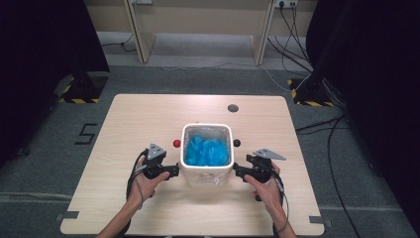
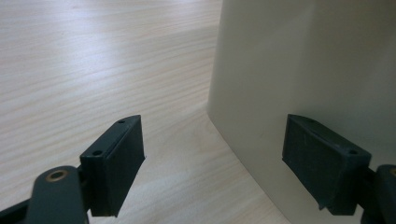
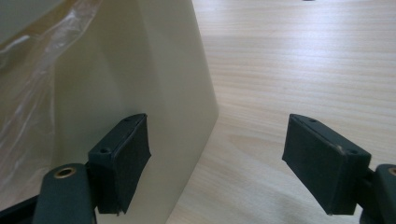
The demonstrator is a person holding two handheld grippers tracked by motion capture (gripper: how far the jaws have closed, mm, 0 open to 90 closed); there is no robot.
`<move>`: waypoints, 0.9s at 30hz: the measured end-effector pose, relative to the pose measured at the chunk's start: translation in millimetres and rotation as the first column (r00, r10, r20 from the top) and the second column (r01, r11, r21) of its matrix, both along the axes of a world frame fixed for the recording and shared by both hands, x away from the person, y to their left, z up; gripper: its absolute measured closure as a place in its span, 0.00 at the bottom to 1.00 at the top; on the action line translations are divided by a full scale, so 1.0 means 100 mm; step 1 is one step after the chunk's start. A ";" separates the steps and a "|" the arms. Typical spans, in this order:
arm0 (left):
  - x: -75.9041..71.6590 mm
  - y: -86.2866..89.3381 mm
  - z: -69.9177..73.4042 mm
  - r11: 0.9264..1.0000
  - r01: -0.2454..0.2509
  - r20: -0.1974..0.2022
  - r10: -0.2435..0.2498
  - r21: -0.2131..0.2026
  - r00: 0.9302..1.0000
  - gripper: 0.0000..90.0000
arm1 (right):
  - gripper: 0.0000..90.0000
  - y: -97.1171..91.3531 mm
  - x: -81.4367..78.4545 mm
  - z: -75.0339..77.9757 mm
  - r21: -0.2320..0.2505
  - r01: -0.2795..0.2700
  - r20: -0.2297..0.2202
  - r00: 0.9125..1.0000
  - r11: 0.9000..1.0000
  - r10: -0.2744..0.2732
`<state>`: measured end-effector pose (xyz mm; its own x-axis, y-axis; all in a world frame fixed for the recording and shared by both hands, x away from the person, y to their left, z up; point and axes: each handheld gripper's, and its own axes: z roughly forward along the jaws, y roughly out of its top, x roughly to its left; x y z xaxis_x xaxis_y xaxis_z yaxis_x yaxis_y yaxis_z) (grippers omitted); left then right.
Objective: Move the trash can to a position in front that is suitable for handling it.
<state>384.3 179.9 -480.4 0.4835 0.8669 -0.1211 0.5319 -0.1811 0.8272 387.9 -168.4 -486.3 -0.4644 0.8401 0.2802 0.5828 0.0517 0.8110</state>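
A white square bin [image 1: 206, 176] stands at the middle of the wooden table [image 1: 143, 116], lined with a clear plastic bag and holding crumpled blue material [image 1: 206, 151]. My left gripper [image 1: 175, 171] sits low at the bin's near left corner, and my right gripper [image 1: 238, 171] mirrors it at the near right corner. In the left gripper view the gripper [image 2: 214, 137] is open, with the bin's corner [image 2: 299, 60] between the jaws and no pad pressing on it. In the right gripper view the gripper [image 3: 217, 137] is open too, around the bin's corner [image 3: 159, 70], with the clear bag [image 3: 37, 74] hanging over the wall.
A small red ball [image 1: 176, 143] lies just left of the bin and a small black ball [image 1: 236, 143] just right of it. A grey round cap [image 1: 233, 107] sits in the tabletop near the far edge. Stands and cables lie on the floor beyond.
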 end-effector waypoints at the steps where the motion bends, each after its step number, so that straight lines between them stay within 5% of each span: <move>1: 0.00 -0.01 0.00 1.000 0.002 0.001 -0.002 -0.001 1.000 0.22 | 0.26 -0.02 0.00 0.00 0.000 0.002 0.000 1.000 1.000 -0.002; 11: 0.02 -0.05 -0.04 0.999 0.025 -0.004 -0.025 -0.021 1.000 0.21 | 0.24 -0.12 0.01 -0.01 0.018 0.005 -0.011 1.000 1.000 -0.005; 16: -0.05 0.01 -0.08 0.999 0.041 -0.019 -0.042 -0.027 0.999 0.17 | 0.22 -0.15 -0.01 -0.02 -0.015 0.006 -0.005 1.000 1.000 -0.006; 27: -0.22 0.11 -0.11 0.997 0.067 -0.013 -0.067 -0.033 0.998 0.17 | 0.21 -0.26 -0.08 -0.02 0.002 0.040 -0.012 0.999 0.999 -0.040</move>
<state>362.7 190.8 -491.0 0.5384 0.8282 -0.1556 0.5313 -0.1903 0.8256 379.9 -194.2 -488.1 -0.4271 0.8574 0.2871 0.5939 0.0266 0.8041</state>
